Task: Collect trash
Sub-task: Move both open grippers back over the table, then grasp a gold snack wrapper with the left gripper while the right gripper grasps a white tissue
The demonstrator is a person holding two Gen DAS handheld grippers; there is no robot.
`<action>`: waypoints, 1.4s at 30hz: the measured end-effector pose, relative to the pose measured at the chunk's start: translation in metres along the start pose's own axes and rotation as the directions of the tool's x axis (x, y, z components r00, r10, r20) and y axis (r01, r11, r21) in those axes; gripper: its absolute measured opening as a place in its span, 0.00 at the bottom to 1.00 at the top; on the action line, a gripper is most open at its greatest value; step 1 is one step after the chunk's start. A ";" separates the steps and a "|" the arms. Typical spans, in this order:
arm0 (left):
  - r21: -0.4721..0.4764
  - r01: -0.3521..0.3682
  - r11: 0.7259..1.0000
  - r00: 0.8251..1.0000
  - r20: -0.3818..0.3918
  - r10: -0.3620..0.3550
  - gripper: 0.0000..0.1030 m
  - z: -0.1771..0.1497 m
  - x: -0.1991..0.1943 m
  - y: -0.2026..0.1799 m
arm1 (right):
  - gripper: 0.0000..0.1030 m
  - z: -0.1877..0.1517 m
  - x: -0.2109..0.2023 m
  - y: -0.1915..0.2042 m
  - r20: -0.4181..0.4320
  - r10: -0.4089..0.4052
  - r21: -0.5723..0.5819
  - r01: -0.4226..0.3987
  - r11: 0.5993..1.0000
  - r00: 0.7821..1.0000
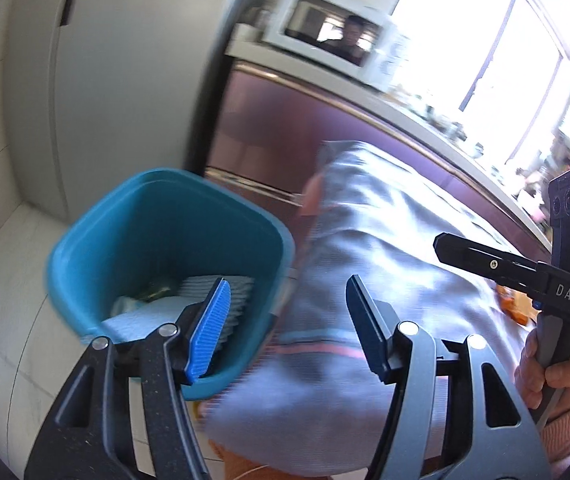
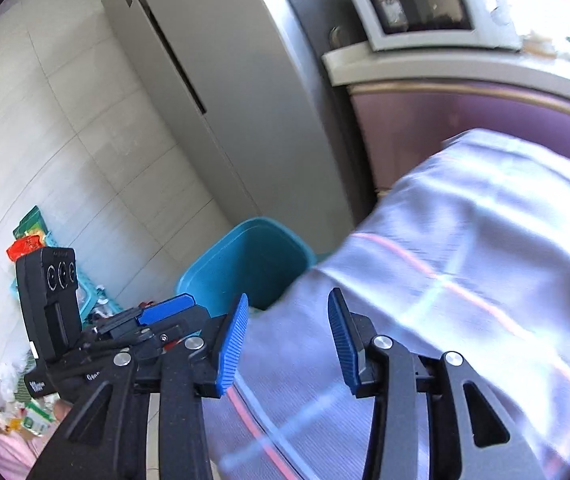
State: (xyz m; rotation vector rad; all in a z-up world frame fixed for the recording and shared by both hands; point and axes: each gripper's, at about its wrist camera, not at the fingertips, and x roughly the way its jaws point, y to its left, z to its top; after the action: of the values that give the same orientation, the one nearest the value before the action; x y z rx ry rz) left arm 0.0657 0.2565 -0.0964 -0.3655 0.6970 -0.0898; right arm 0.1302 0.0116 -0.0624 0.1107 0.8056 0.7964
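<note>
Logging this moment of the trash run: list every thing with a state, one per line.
left gripper: open, holding nothing
right gripper: open, holding nothing
teal bin: upright, partly filled with paper trash
microwave: door shut
refrigerator: doors shut
tablecloth: draped over the table edge
floor litter: not yet collected

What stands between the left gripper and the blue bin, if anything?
Nothing visible does. The left gripper is open and holds nothing, and the blue bin lies straight ahead with its mouth uncovered. The striped cloth hangs beside the bin's right rim, not across the opening.
</note>
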 end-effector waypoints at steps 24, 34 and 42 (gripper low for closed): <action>0.331 0.412 0.849 0.908 -0.229 -0.351 0.59 -0.027 0.060 -0.245 | 0.42 -0.084 -0.195 -0.152 0.196 -0.381 0.355 0.297 0.887 0.904; 0.367 0.461 0.808 0.879 -0.314 -0.359 0.58 -0.036 0.091 -0.303 | 0.42 -0.098 -0.200 -0.182 0.194 -0.362 0.408 0.261 0.875 0.912; 0.357 0.458 0.814 0.867 -0.382 -0.320 0.57 -0.037 0.119 -0.323 | 0.42 -0.106 -0.206 -0.190 0.203 -0.356 0.429 0.244 0.870 0.912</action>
State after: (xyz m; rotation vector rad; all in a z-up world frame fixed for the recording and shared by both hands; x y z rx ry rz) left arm 0.1461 -0.0803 -0.0794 -0.0515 0.8744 -0.7076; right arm 0.0835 -0.2837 -0.0836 0.4388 0.6850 0.2986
